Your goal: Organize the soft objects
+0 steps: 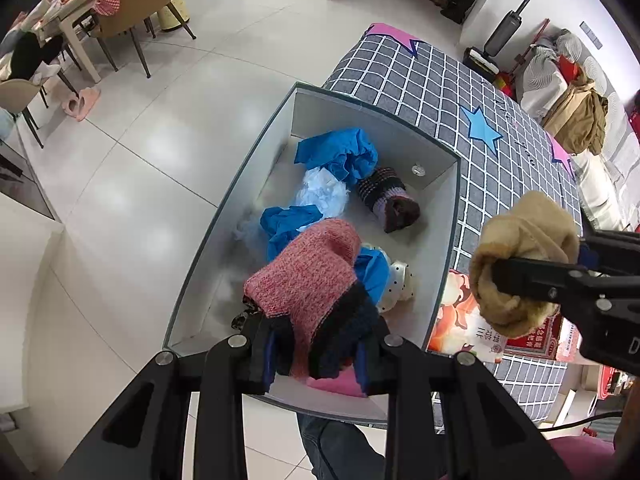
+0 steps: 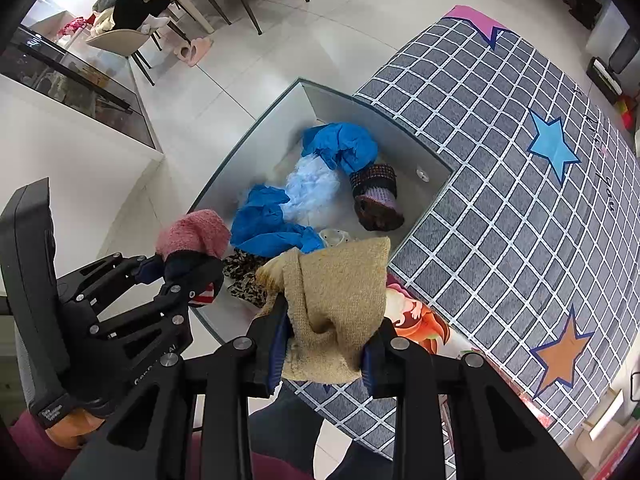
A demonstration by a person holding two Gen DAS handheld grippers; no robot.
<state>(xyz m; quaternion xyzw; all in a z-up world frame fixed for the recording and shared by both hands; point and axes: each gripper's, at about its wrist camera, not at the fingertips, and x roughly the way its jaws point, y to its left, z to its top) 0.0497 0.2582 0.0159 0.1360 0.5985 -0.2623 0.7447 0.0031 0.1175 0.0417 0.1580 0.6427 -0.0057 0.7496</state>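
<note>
Box (image 1: 448, 216) below hand-held gripper's (image 1: 316, 356) sock (image 1: 308, 272)

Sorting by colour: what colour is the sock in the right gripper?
Tan sock; clearest in the right wrist view.

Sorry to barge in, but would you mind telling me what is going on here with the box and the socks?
A person holds a claw in each hand over a grey box beside a checked mat. The left claw grips a pink knitted sock above the box. The right claw grips a tan sock near the box's edge. Blue cloths and a striped sock already lie inside.
</note>
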